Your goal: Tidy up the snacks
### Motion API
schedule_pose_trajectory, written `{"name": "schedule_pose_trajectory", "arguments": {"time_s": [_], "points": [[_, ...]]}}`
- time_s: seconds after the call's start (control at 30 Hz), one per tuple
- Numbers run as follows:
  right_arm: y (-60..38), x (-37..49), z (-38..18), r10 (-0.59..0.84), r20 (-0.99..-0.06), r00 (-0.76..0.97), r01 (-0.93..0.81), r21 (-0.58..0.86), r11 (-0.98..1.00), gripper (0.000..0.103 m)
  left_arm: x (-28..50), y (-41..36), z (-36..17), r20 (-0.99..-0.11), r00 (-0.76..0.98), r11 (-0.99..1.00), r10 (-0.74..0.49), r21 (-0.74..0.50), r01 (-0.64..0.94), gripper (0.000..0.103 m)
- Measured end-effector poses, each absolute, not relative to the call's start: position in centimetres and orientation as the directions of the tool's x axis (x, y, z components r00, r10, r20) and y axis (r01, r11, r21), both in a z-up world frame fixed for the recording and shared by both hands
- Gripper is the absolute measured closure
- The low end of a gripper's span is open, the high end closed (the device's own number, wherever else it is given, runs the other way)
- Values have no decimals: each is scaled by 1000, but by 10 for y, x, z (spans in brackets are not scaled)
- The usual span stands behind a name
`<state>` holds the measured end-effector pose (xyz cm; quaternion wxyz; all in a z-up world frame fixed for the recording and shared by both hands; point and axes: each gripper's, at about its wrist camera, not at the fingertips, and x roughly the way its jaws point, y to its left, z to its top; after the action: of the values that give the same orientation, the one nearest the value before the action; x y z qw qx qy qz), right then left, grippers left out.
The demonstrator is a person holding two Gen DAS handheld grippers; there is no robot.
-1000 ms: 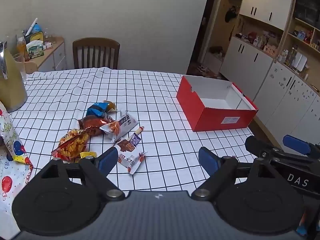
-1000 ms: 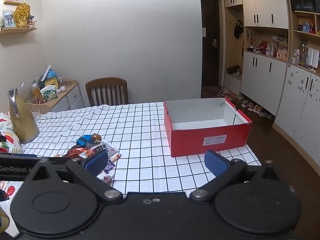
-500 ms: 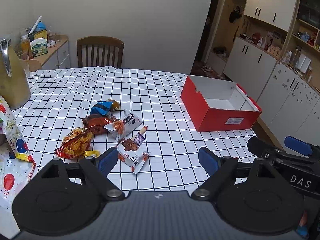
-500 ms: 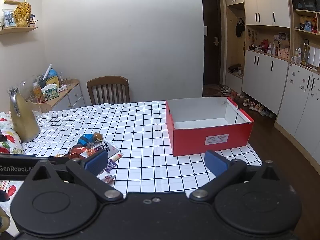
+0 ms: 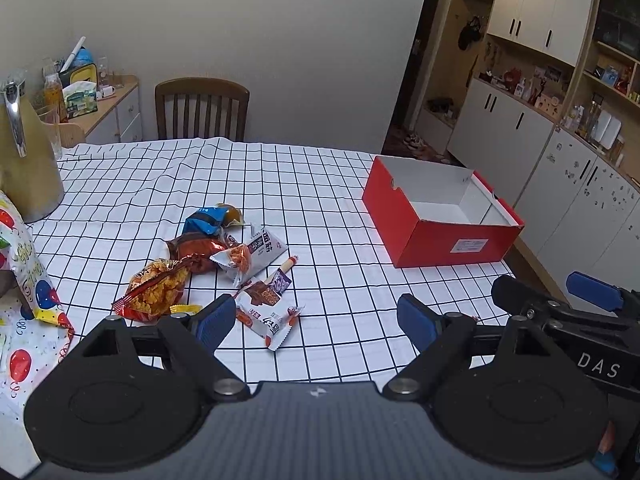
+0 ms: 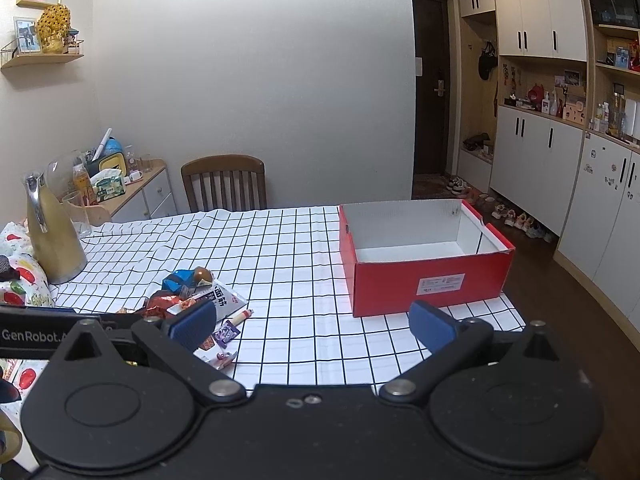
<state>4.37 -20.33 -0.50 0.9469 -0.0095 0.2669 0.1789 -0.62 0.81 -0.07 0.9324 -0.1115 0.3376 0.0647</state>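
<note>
A heap of snack packets (image 5: 216,268) lies on the checked tablecloth (image 5: 320,208): a blue one (image 5: 204,219), a dark red one (image 5: 198,250), an orange-red one (image 5: 156,288), a white one (image 5: 256,254) and a brown-and-white one (image 5: 266,308). An empty red box (image 5: 440,220) with a white inside stands at the table's right edge. My left gripper (image 5: 316,320) hovers open just short of the heap, nothing between its fingers. My right gripper (image 6: 312,326) is open and empty too, between the snack packets (image 6: 200,300) and the red box (image 6: 424,264).
A gold jug (image 5: 24,160) stands at the table's left, a balloon-print bag (image 5: 28,280) beside it. A wooden chair (image 5: 202,108) sits at the far side. A sideboard (image 5: 108,112) with clutter is on the left; white cabinets (image 5: 520,128) line the right wall.
The left wrist view has shifted slightly: the snacks and the box sit a little further right and lower in it. The right view and both grippers' openings are unchanged.
</note>
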Motion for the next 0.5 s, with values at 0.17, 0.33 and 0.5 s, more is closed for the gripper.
{"name": "schedule_pose_trajectory", "arguments": {"time_s": [0.17,0.33,0.5], "points": [[-204,43,-5,334,-509,794,-342,81,936,0,-6,7,1,-642,765,967,49,-161,-197,15],[-206,43,-4,334,-502,798,-338,87,937,0,-6,6,2,-639,767,969,49,-155,-191,15],[-205,43,-5,340,-498,798,-342,89,935,0,-6,6,3,-635,771,970,56,-149,-193,15]]}}
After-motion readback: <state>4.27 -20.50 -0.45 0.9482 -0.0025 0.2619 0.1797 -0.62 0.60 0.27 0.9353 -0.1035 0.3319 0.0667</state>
